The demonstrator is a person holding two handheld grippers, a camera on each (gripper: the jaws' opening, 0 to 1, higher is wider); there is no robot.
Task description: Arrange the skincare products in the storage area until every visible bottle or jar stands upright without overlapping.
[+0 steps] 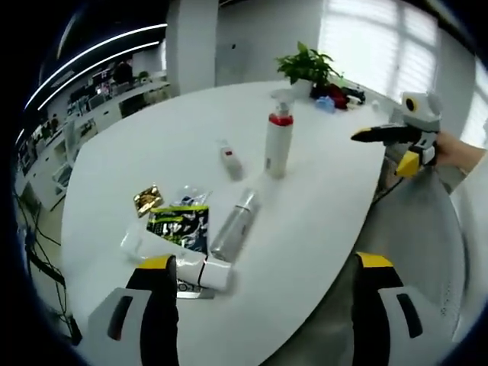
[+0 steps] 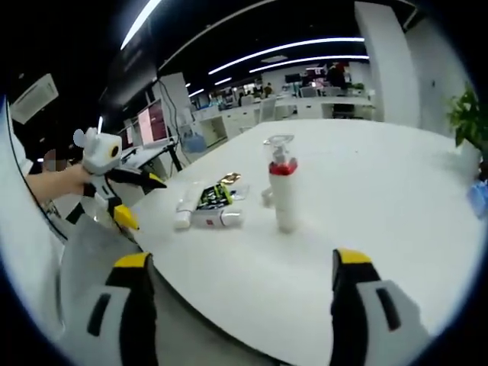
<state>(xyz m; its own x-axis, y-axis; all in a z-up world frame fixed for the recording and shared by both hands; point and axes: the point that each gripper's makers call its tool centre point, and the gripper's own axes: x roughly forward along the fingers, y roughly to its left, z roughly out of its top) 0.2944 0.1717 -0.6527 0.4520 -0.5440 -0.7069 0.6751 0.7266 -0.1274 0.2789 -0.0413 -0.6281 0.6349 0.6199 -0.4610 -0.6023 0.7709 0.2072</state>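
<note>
Judging by its look, we take the spray bottle (image 1: 279, 142) with the red collar, the one product standing upright on the white table (image 1: 320, 221), to be light, stiff plastic with a smooth and probably slippery wall; it is tall and narrow, so we would expect it to tip easily if nudged near the top. It needs no handling now. Near that bottle, on the side toward the left gripper (image 1: 263, 305), a clear bottle (image 1: 234, 226) lies on its side, and we would take it across the middle of its round body, since it could roll or slide out of a loose pinch. Further from the spray bottle in the same direction lies a white tube (image 1: 204, 271), likely soft enough to dent, best held near its stiffer cap end. A small white-and-red item (image 1: 229, 158) lies just beside the spray bottle, and a dark printed packet (image 1: 181, 223) and a gold sachet (image 1: 148, 200) lie beyond the clear bottle; these look flat and flimsy.

Both jaws of the left gripper stand wide apart with nothing between them, and the right gripper (image 2: 236, 305) is likewise spread and empty, hovering off the table edge.

We cannot read any label, nor tell whether the small white-and-red item is a jar or a tube. In the right gripper view the spray bottle partly hides what lies behind it, and the tube's far end is blurred.
</note>
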